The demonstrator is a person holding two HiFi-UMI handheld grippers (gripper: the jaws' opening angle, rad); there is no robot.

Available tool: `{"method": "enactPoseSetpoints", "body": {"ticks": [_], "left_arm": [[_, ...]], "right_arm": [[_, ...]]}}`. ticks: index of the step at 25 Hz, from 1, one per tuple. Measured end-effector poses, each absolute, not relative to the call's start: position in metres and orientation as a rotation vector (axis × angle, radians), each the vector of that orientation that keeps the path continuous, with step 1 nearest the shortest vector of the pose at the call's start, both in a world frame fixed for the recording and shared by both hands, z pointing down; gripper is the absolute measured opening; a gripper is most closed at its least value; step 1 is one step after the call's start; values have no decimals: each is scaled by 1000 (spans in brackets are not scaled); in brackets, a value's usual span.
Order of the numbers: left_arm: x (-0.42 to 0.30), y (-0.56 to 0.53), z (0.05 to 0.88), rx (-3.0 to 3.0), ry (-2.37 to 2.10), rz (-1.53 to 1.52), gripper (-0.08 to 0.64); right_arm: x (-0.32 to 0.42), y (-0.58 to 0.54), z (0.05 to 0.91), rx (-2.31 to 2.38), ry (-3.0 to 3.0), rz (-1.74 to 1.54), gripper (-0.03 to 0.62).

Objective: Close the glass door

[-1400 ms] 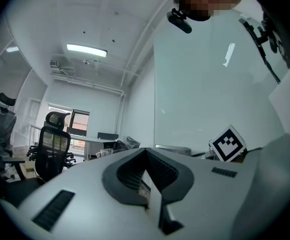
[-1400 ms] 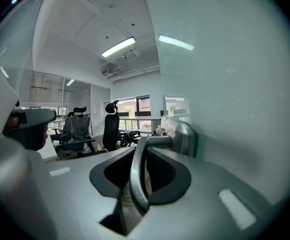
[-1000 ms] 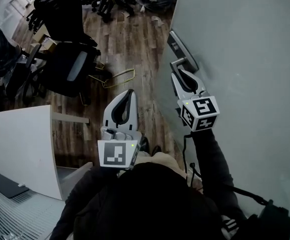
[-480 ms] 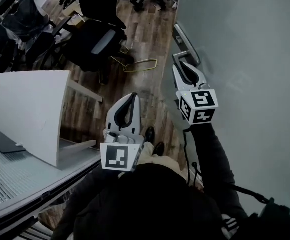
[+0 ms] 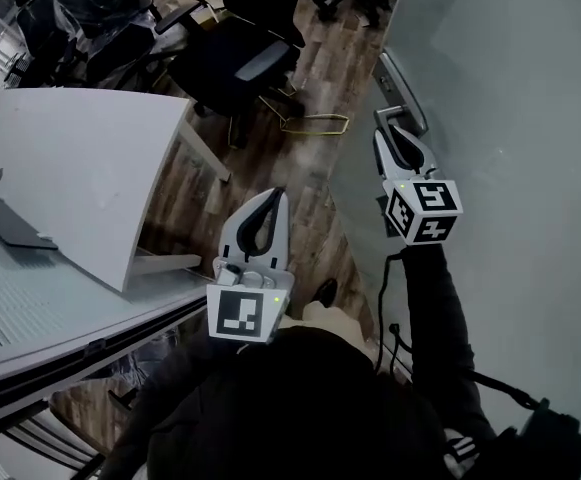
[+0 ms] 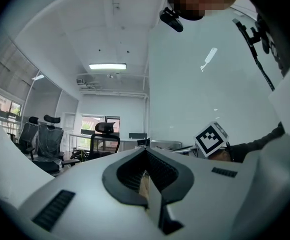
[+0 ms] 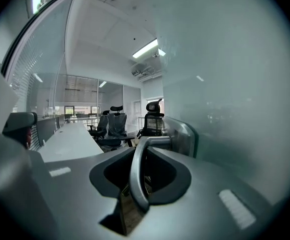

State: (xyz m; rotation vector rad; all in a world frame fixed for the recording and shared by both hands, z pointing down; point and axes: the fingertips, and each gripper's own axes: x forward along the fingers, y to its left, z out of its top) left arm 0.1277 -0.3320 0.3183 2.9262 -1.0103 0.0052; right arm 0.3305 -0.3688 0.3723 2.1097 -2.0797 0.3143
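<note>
The frosted glass door (image 5: 510, 88) fills the right side of the head view, and its edge stands over the wood floor. A metal lever handle (image 5: 388, 118) juts from the long lock plate (image 5: 403, 88). My right gripper (image 5: 394, 134) is shut on that handle. In the right gripper view the curved handle (image 7: 136, 176) runs between the jaws of the right gripper (image 7: 145, 153), with the door (image 7: 234, 84) on the right. My left gripper (image 5: 270, 204) hangs over the floor, shut and empty. The left gripper view shows its jaws pressed together at the left gripper (image 6: 145, 152).
A white desk (image 5: 80, 168) stands at the left. Black office chairs (image 5: 240, 68) crowd the far floor. A yellow wire frame (image 5: 315, 125) lies near the door's edge. The person's shoe (image 5: 325, 291) shows below the left gripper.
The desk, chairs and wire frame have slid right and closer in the head view while the door edge shifted right. My right gripper stayed shut on the handle; the left stayed shut and empty.
</note>
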Motion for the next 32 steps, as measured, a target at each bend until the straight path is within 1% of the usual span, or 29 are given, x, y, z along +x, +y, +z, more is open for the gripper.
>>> {"method": "enactPoseSetpoints", "body": {"ticks": [8,16,24,32], "left_arm": [[55,-334,318,2920,-1028,-4,-3],[25,-319,313,2925,-1035,-19,-3],[-5,-290,310,2908,-1145,-4,-3],[-55,-271,322,2870,-1246,28,-3]], "right_arm": [[267,-369,372,2077,-2144,299,65],[199,-360,373,1980,-2206,287,64],[135,-344,374,1875,-2286,273,64],[65,-328,384,1738,-2387,254,66]]}}
